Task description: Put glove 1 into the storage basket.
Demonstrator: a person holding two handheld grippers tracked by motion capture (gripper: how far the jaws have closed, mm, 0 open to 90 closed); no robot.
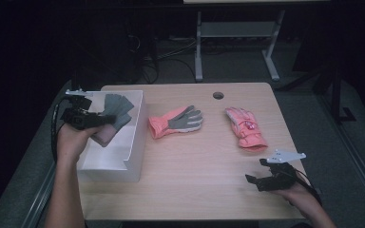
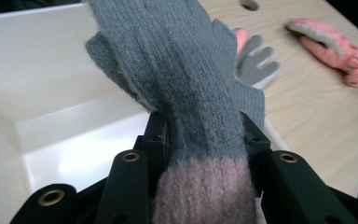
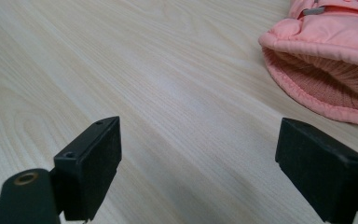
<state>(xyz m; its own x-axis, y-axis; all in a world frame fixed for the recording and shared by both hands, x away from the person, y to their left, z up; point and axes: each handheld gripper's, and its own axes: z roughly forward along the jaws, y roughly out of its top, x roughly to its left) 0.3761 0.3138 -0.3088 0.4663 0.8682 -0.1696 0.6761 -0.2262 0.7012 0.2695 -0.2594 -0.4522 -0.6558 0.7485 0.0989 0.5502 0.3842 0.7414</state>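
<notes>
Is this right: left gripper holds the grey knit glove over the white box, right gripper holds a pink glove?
Not quite. The left gripper does hold the grey knit glove over the white box, but the right gripper is open and holds nothing; the pink glove lies on the table beyond its fingers, as the right gripper view shows.

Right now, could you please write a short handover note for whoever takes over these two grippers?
Left gripper: shut on the grey knitted glove with a pink cuff, held over the white open box.
Right gripper: open, empty, low over the light wooden table.
Done: knitted glove lifted to the box, not yet released.
Left: drop it in; the pink glove with a grey palm and the pink padded winter glove lie on the table.
</notes>
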